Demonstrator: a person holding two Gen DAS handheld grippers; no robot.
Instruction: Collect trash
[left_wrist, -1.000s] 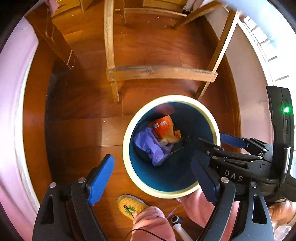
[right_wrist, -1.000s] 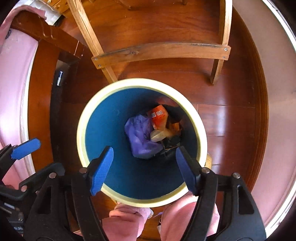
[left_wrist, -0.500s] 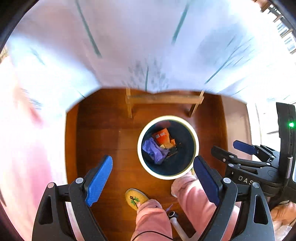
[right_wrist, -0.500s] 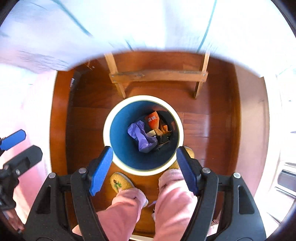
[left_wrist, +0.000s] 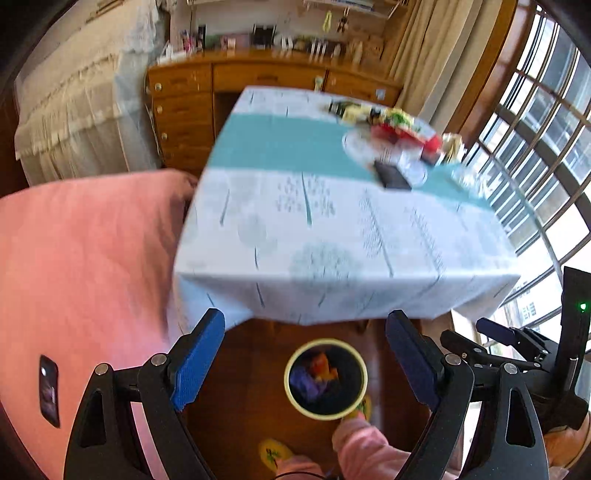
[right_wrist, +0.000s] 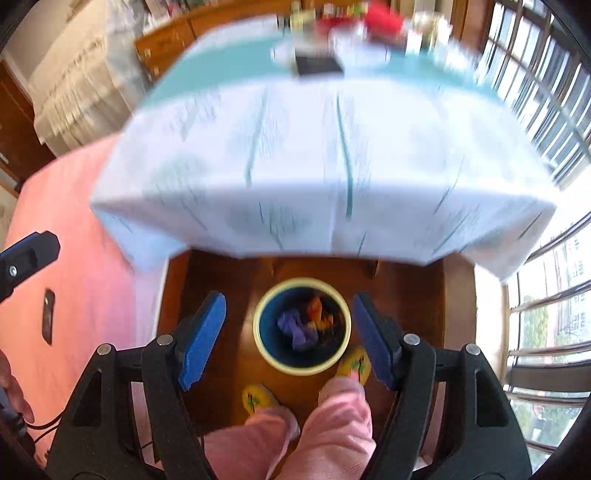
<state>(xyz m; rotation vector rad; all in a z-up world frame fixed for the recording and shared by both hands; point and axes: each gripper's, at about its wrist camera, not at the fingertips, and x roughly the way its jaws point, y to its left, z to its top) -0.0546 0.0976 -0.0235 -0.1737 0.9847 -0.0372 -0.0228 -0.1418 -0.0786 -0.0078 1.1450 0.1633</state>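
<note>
A round bin (left_wrist: 325, 378) (right_wrist: 302, 326) with a cream rim and blue inside stands on the wooden floor below the table's near edge; purple and orange trash lies in it. Far back on the table (left_wrist: 332, 221) (right_wrist: 325, 166) lies a blurred pile of litter (left_wrist: 395, 136) (right_wrist: 351, 33) with a dark flat item (left_wrist: 393, 177) (right_wrist: 317, 66). My left gripper (left_wrist: 306, 362) hangs open and empty high above the bin. My right gripper (right_wrist: 290, 336) is open and empty too; it shows at the right of the left wrist view (left_wrist: 491, 339).
A white and teal cloth covers the table. A pink bed (left_wrist: 85, 266) (right_wrist: 74, 258) lies at the left, a wooden dresser (left_wrist: 229, 88) behind, windows (left_wrist: 535, 122) at the right. A person's pink trouser legs (right_wrist: 303, 424) and yellow slippers (right_wrist: 358, 365) stand next to the bin.
Both grippers have risen from just above the bin to above table height and tilted up, so the tabletop and room come into view. Both stay open and empty.
</note>
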